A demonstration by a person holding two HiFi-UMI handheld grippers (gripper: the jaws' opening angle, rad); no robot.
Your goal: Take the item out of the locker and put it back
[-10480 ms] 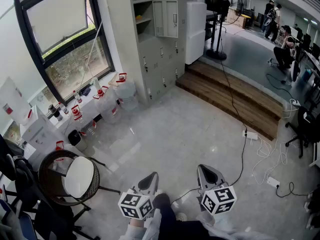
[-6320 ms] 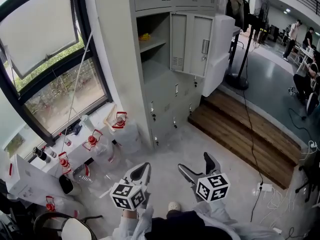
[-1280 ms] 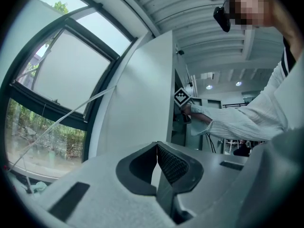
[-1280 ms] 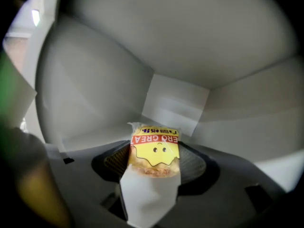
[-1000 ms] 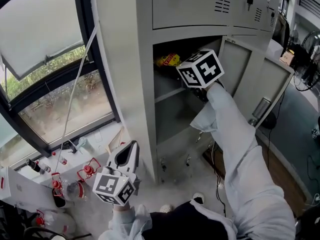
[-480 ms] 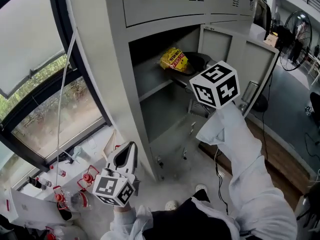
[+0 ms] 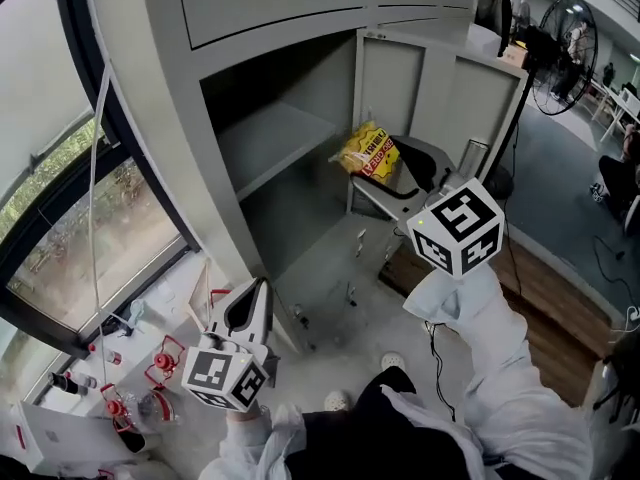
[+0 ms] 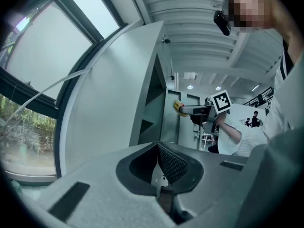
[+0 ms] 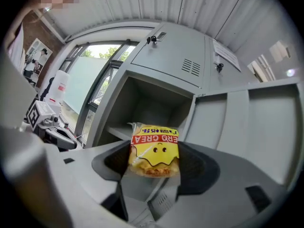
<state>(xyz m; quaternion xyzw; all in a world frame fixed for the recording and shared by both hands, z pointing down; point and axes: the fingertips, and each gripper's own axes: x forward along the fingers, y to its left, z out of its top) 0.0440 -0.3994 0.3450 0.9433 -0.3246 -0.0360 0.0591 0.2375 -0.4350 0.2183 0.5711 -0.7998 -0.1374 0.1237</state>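
Locker [image 7: 270, 3]: one compartment open, door [image 7: 480, 98] swung out to the right. Left gripper [image 8: 161, 151] is low beside the locker, jaws together, nothing between them. Right gripper [image 9: 152, 158] is clamped on the yellow snack packet [image 9: 153, 151] (red band across its top). Packet is outside the compartment, in front of the door.

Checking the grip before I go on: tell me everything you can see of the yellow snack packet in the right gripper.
The snack packet is a small crinkly plastic pouch, yellow with a red lettered band and a cartoon face, clear at its lower end where golden crumbly contents show. It looks sealed and stands upright in the right gripper view, pinched at its sides by the jaws of the right gripper. It is held in the air outside the open locker, touching nothing else.
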